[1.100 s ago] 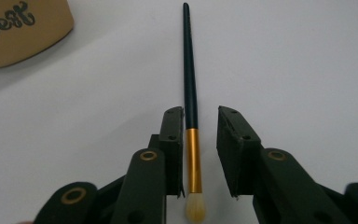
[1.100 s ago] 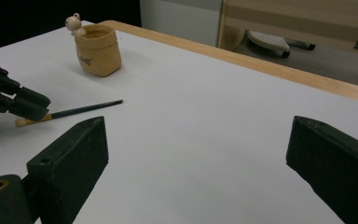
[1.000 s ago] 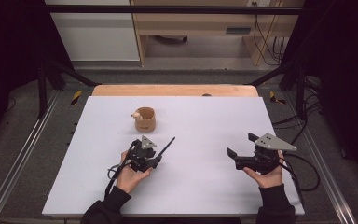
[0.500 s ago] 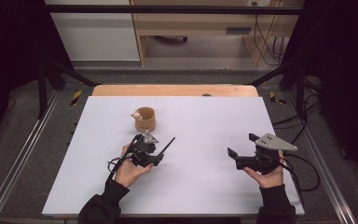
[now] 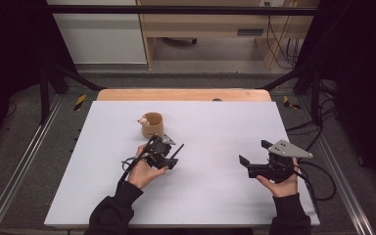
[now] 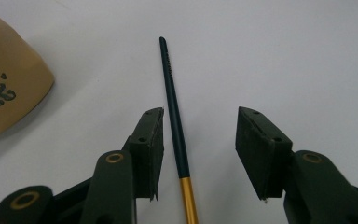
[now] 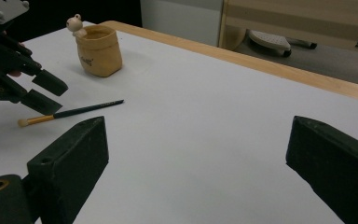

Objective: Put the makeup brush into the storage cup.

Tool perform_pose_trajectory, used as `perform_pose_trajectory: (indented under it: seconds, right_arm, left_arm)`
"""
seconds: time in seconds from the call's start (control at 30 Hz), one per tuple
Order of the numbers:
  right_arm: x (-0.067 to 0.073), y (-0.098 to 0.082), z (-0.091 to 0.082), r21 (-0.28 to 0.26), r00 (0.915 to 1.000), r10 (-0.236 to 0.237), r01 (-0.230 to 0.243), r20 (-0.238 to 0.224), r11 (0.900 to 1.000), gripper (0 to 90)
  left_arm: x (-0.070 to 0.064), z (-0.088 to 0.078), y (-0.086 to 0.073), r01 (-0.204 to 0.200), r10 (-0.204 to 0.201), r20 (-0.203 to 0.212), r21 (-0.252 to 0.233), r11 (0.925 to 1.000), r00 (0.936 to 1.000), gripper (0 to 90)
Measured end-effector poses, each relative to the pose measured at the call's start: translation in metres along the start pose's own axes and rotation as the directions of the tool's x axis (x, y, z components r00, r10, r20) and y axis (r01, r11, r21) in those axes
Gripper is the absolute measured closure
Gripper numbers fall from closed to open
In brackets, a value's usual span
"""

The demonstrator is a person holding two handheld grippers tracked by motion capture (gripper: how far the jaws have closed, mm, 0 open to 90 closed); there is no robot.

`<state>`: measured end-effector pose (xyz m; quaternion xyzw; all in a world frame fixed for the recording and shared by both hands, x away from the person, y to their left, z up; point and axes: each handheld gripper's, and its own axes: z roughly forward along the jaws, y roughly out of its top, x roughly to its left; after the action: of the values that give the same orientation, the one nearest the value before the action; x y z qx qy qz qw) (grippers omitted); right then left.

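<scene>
Left gripper (image 6: 199,140) spread, just opened round thin dark gold-ferruled paintbrush (image 6: 173,112) on white surface (image 5: 215,132); brush could roll off-centre.

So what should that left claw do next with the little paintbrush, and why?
Probably lift clear. The left claw has just been opening, and the paintbrush lies flat on the white table between its pads, close to one pad but no longer pinched. It looks set down beside the tan pouch-shaped cup, so backing straight off should avoid nudging it.
</scene>
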<state>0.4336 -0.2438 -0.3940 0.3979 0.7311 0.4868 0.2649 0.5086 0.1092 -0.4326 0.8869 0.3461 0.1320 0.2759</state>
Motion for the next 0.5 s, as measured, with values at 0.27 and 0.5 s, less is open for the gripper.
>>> perform_pose_trajectory:
  seconds: [0.27, 0.5]
  right_arm:
    - [-0.001, -0.001, -0.001, -0.001, 1.0, 0.005, -0.005, -0.003, 1.0, 6.0]
    - [-0.001, -0.001, 0.0, -0.003, 1.0, 0.006, -0.006, -0.007, 1.0, 6.0]
  left_arm:
    - [0.001, 0.007, 0.007, -0.012, 0.012, -0.006, 0.027, 0.9996, 0.9999, 48.3]
    - [0.004, 0.012, 0.012, -0.025, 0.026, -0.012, 0.059, 0.9979, 0.9996, 44.6]
